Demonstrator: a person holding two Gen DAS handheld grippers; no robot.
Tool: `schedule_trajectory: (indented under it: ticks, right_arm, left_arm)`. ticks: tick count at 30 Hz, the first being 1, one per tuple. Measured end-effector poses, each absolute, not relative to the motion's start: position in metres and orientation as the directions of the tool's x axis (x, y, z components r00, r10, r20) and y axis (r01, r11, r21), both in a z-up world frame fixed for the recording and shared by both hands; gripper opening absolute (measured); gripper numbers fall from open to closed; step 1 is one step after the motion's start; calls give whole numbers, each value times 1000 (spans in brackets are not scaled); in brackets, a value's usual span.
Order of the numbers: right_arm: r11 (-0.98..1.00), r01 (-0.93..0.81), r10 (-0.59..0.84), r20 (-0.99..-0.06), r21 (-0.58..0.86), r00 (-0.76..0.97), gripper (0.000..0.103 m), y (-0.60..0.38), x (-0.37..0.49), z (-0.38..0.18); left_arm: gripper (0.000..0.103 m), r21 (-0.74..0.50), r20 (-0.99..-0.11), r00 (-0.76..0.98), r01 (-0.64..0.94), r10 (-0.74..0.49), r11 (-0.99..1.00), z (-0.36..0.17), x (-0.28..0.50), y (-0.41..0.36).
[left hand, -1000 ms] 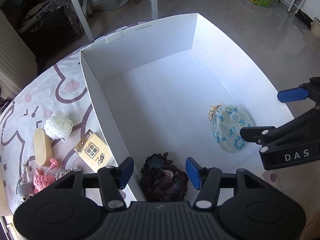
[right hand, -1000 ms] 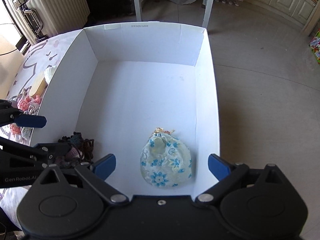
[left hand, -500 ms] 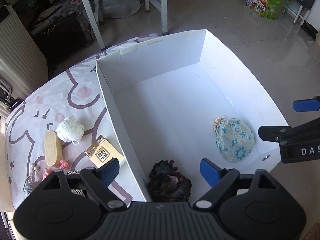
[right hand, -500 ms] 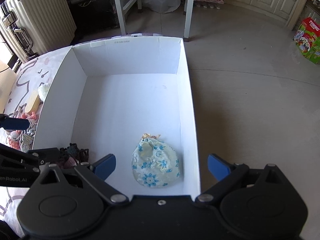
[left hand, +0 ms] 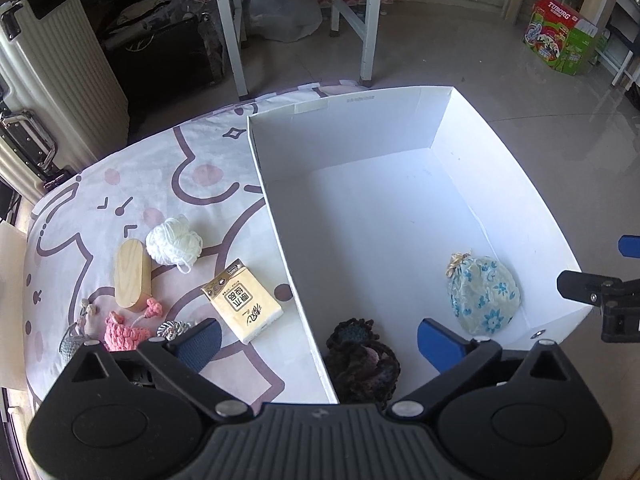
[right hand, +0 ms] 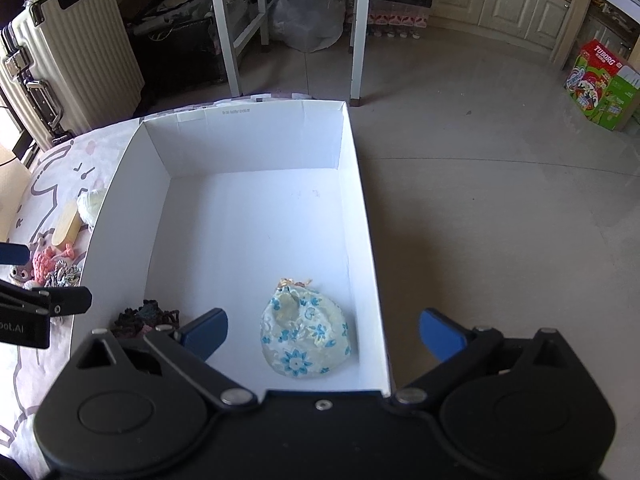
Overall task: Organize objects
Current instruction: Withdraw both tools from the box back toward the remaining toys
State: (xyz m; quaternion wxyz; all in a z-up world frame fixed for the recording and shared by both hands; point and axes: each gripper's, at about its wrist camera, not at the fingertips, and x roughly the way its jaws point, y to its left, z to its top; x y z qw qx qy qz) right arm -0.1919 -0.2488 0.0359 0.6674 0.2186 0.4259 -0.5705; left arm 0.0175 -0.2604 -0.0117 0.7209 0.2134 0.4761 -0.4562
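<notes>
A white box (left hand: 272, 208) (right hand: 364, 216) stands on a patterned bed sheet. Inside it lie a blue-flowered pouch (left hand: 482, 294) (right hand: 304, 338) and a dark crocheted piece (left hand: 360, 362) (right hand: 142, 318). Left of the box on the sheet lie white yarn (left hand: 174, 242), a wooden block (left hand: 132, 274), a yellow tissue pack (left hand: 242, 306), a pink knit toy (left hand: 124, 330) and a grey knit toy (left hand: 72, 340). My left gripper (left hand: 318, 344) is open and empty, above the box's near left wall. My right gripper (right hand: 324, 334) is open and empty, above the pouch.
The sheet (left hand: 120, 184) extends left of the box. Beyond it are a cream suitcase (right hand: 68, 52), white table legs (right hand: 358, 36), a plastic bag (right hand: 306, 16) and a green carton (right hand: 600, 84) on the tiled floor.
Both grippers have risen and pulled back from the box. My left gripper opened wider, leaving the dark crocheted piece in the box. The pouch has not moved.
</notes>
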Motion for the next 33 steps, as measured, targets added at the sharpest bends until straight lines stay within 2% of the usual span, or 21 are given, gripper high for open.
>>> schedule_trajectory:
  ticks: [17,33]
  right_arm:
    - [199,966,-644,-765,-167,0,103,-232,-171,59]
    - [226,966,-714,-696,-124,78,103,-227,-95,69]
  left_arm:
    - [103,-155,-838,186,820,-512,551,10,46,-224]
    - [103,-148,-782,335,720,-526,678,28,113,-148]
